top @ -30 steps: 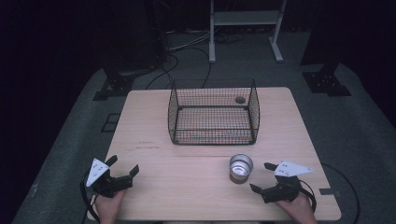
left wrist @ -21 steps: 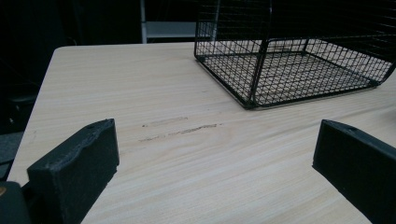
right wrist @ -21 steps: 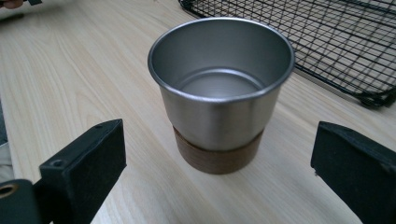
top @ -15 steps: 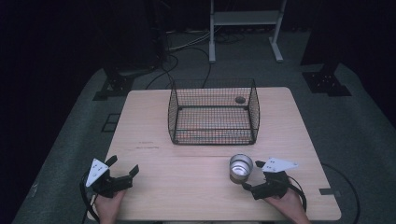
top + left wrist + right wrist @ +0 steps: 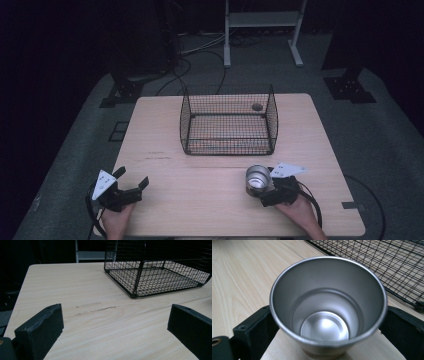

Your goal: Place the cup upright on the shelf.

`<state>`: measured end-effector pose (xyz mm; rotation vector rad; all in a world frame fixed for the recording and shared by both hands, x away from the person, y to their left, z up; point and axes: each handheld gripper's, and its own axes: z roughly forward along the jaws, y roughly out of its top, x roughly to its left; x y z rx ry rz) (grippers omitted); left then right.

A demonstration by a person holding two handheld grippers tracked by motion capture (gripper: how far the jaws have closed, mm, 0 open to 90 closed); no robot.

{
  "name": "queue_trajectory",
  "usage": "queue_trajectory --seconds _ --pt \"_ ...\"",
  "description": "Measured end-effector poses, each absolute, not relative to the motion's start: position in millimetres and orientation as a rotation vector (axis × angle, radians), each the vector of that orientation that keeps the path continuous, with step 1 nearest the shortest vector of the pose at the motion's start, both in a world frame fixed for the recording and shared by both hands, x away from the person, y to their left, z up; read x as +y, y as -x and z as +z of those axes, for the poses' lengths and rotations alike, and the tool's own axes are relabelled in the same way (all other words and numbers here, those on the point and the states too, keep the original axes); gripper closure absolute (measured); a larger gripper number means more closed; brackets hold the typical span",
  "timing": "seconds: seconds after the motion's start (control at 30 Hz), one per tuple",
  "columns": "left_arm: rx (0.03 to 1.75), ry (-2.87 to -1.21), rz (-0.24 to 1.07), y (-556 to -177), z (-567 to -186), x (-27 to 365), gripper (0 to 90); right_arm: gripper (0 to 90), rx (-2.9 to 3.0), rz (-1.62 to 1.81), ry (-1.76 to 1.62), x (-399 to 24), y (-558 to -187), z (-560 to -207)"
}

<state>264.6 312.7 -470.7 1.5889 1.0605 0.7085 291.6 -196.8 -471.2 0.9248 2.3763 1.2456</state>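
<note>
Change since earlier frames: right gripper [image 5: 267, 187] has slid left across the table [image 5: 210, 200] and now brackets the steel cup [image 5: 258, 179]; left gripper [image 5: 131, 182] has not shifted.
Cup position: upright on the table's near right part, just in front of the wire basket [image 5: 227, 120], mouth up, empty.
Right jaws: one on each side of the cup [image 5: 328, 307], at or very near its wall. I cannot tell from these pictures whether they are pressing yet.
Left jaws: spread wide apart, nothing between them, only bare wood and the basket [image 5: 155, 272] ahead.
Key relation: cup's long axis is vertical, and the jaws meet it from the sides, low on the body. The basket lies directly beyond the cup, so I judge a lift and forward carry would suit.
Nearer hand: the right by far; left is well apart.
View difference: right gripper view shows the cup's inside and jaw contact; high view shows a small dark object [image 5: 257, 106] at the basket's far right corner.
</note>
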Motion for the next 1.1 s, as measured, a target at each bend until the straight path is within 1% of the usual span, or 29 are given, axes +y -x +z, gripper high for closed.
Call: queue_trajectory --seconds 0.07,0.2,0.27,0.53,0.87,1.1 --pt "1.06 -1.588 0.707 -265 -471 313 0.0 2.7 2.372 1.255 -0.919 -195 -292 -471" --pt "1.062 -1.589 0.71 -264 -471 313 0.0 7.1 2.368 1.248 -0.922 -192 -293 -471" --pt "1.061 -1.587 0.706 -265 -471 313 0.0 12.4 2.372 1.26 -0.917 -192 -293 -471" --pt "1.062 -1.588 0.71 -265 -471 313 0.0 17.3 2.361 1.286 -0.917 -195 -293 -468" --pt "1.065 -1.586 0.709 -265 -470 314 0.0 17.6 2.35 1.301 -0.95 -199 -294 -466" --pt "1.06 -1.593 0.71 -265 -471 313 0.0 17.7 2.344 1.332 -0.936 -203 -295 -446"
